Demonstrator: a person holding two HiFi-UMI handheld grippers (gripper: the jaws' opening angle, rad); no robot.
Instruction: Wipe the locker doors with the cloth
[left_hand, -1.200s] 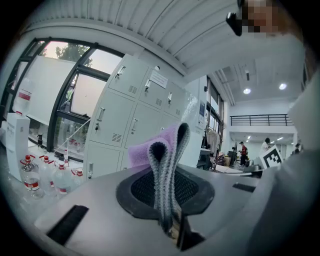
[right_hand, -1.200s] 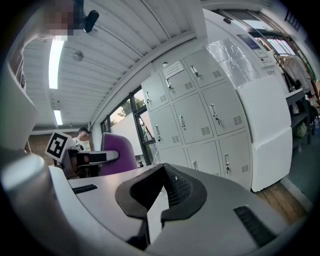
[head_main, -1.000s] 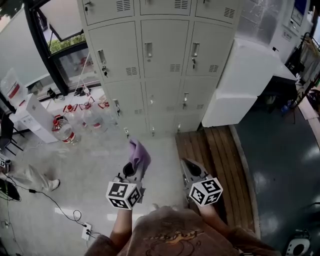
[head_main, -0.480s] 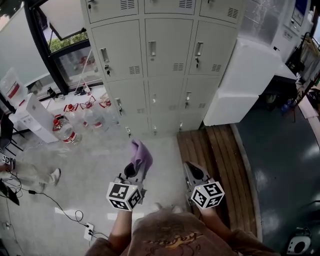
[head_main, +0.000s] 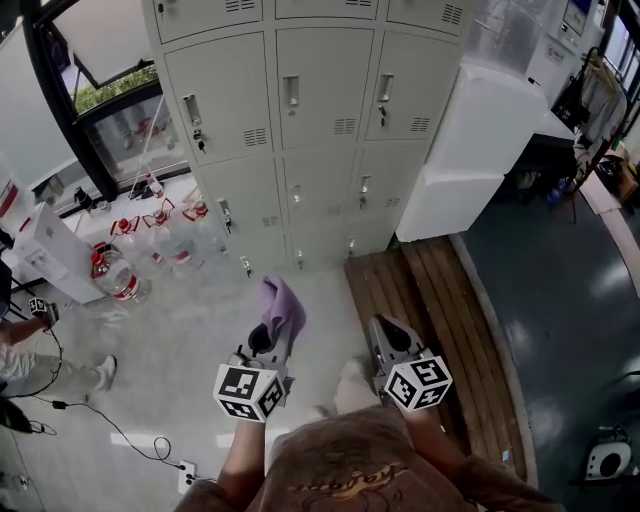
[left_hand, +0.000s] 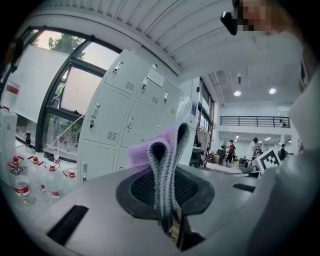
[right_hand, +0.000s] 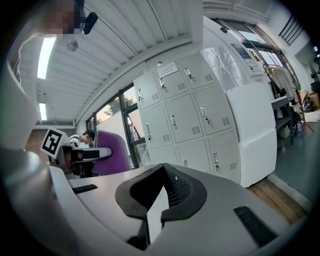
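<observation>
Left gripper (head_main: 266, 342) has its jaws clamped on a folded purple cloth (head_main: 281, 308). The cloth's long axis runs from the jaws toward 12 o'clock, and its free end points at the locker doors (head_main: 310, 110), well apart from them. In the left gripper view the cloth (left_hand: 167, 147) stands on edge between the pads, with the looped folds uppermost. Right gripper (head_main: 386, 335) is at 3 o'clock of the left one, jaws closed together and nothing between them. Water bottles (head_main: 125, 270) are clustered at 10 o'clock on the floor. A wooden platform (head_main: 440, 300) lies at 2 o'clock, below the lockers.
</observation>
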